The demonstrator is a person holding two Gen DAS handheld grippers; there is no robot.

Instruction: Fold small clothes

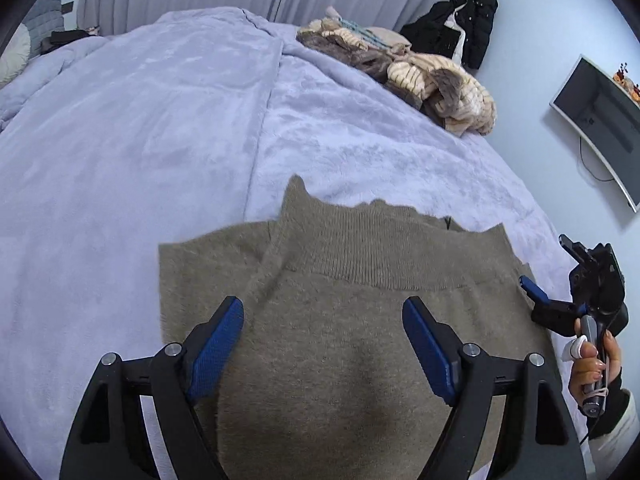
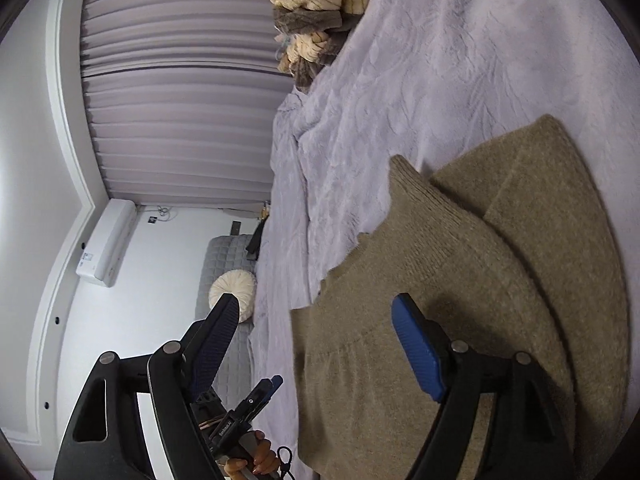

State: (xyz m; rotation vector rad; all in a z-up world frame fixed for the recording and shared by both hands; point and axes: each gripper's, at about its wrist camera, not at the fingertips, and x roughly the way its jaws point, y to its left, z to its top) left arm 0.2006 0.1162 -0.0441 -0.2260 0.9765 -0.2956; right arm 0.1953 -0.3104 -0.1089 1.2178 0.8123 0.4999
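Left wrist view: the left hand-held gripper (image 1: 322, 344) hangs with its blue pads spread apart over a taupe knit garment (image 1: 360, 320), gripping nothing. The garment lies partly folded at the near edge of a bed (image 1: 140, 140) covered in lilac plush. Toward the far right edge sits a heap of cream and brown clothes (image 1: 420, 76).

Right wrist view: the right hand-held gripper (image 2: 316, 340) is also spread apart and empty, beside the garment's edge.

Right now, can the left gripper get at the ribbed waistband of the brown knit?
Probably yes. The left gripper is open over the brown knit, and the waistband lies flat just ahead of its fingertips with nothing on it. The right gripper sits off at the edge.
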